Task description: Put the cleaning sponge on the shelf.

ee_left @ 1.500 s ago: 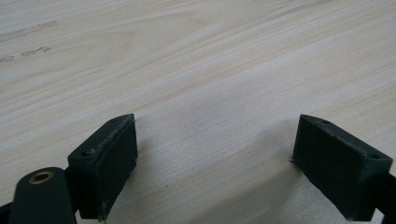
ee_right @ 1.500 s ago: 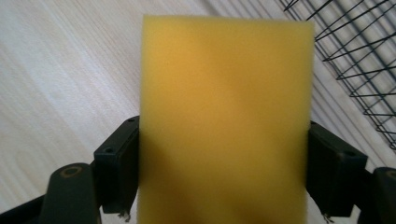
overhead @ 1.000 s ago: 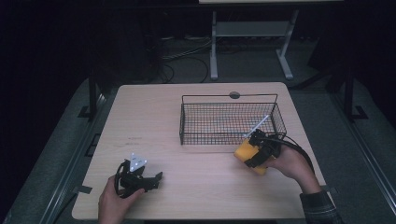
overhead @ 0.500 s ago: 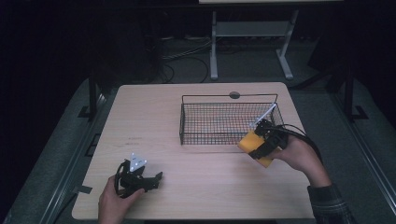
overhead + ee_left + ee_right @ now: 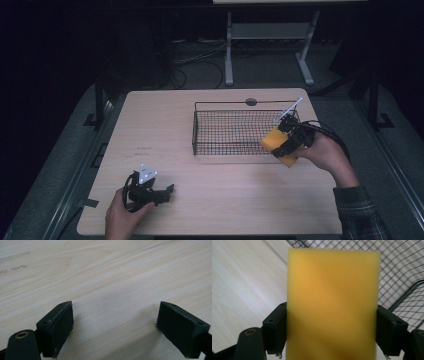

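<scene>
A yellow sponge point(image 5: 275, 142) hangs in the air at the near right corner of a black wire basket point(image 5: 235, 131), with my right gripper point(image 5: 287, 145) shut on it. In the right gripper view the sponge point(image 5: 332, 302) fills the space between both black pads point(image 5: 274, 330), and the basket's mesh point(image 5: 402, 277) lies behind it to the right. My left gripper point(image 5: 167, 191) rests low at the table's near left, held by a hand. In the left gripper view its jaws stand wide apart over bare wood, so the left gripper point(image 5: 115, 327) is open.
The light wooden table point(image 5: 165, 130) has free surface left of and in front of the basket. A round dark grommet point(image 5: 251, 102) sits near the far edge. Beyond the table stand a white metal frame point(image 5: 270, 45) and cables on a dark floor.
My right hand has lifted the sponge from just in front of the basket up and toward its right end. The left gripper has stayed still.
</scene>
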Available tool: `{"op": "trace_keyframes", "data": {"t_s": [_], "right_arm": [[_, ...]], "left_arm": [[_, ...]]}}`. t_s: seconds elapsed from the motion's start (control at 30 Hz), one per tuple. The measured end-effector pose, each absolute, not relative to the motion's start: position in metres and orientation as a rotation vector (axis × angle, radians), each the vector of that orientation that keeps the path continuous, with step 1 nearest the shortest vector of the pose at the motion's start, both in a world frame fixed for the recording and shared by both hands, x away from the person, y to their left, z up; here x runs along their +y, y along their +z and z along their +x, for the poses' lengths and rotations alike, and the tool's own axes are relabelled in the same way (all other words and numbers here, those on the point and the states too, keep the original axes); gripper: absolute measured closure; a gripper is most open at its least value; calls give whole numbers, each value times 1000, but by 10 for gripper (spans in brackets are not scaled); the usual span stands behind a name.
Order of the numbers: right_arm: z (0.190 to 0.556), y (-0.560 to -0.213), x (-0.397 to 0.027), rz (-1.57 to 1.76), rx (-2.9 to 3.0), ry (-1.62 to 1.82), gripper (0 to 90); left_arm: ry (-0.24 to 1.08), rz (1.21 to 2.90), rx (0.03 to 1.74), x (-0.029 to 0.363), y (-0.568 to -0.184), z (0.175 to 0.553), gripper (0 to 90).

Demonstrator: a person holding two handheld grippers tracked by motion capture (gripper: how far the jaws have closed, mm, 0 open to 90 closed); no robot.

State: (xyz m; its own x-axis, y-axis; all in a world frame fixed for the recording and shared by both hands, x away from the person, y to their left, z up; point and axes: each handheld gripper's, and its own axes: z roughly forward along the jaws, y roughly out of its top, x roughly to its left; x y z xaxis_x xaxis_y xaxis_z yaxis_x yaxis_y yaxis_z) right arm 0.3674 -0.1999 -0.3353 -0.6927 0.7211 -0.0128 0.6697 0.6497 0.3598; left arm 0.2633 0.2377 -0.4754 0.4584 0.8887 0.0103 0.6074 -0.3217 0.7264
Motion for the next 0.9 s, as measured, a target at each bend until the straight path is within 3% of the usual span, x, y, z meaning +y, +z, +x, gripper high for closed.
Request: {"op": "trace_keyframes", "data": {"t_s": [0.57,0.9], "right_arm": [[410,-323,-215,1246,2615,473,234],[440,-333,-221,1315,2563,471,233]], "left_arm": [[547,2048,1243,238,-475,263,129],[547,2052,1241,238,-475,263,129]]}}
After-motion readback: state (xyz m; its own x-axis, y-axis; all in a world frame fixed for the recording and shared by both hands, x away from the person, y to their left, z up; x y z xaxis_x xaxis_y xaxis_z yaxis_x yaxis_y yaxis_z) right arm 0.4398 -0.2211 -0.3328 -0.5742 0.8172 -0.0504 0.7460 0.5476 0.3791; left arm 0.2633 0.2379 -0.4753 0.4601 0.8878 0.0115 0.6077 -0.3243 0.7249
